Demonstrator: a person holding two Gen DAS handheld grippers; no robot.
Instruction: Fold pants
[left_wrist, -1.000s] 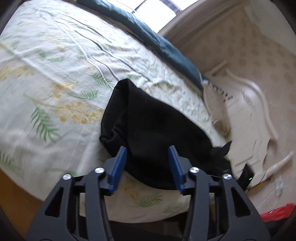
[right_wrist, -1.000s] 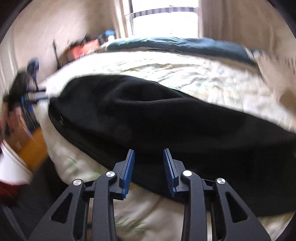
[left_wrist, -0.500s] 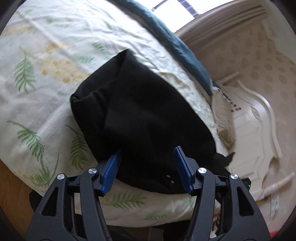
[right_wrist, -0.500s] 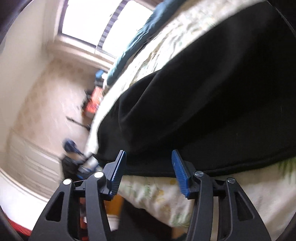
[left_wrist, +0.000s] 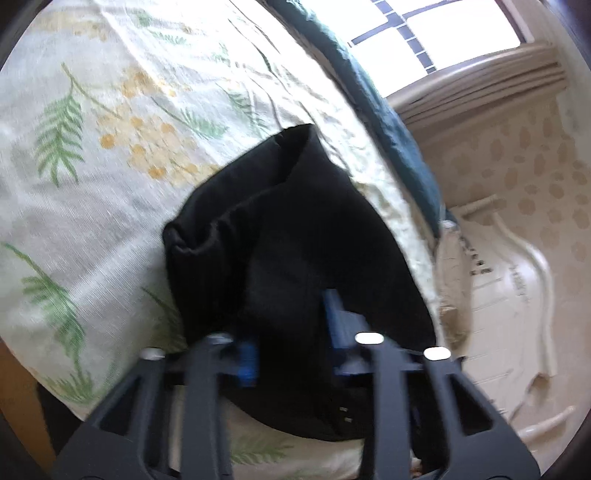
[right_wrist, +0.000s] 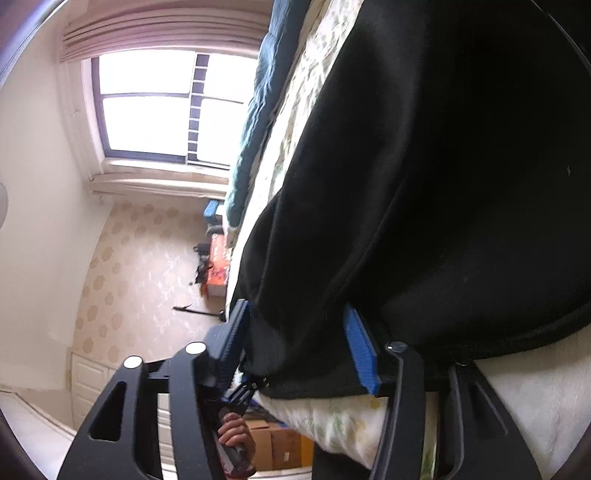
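The black pants (left_wrist: 295, 240) lie folded on the leaf-print bedsheet (left_wrist: 74, 184); both the left gripper (left_wrist: 291, 343) and right gripper (right_wrist: 295, 339) are closing, cloth between their jaws; no writing is readable

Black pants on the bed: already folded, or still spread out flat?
Folded at least once: the black pants lie as a compact doubled bundle with stacked layers on the floral bedsheet. Whether folding is finished, cannot tell.
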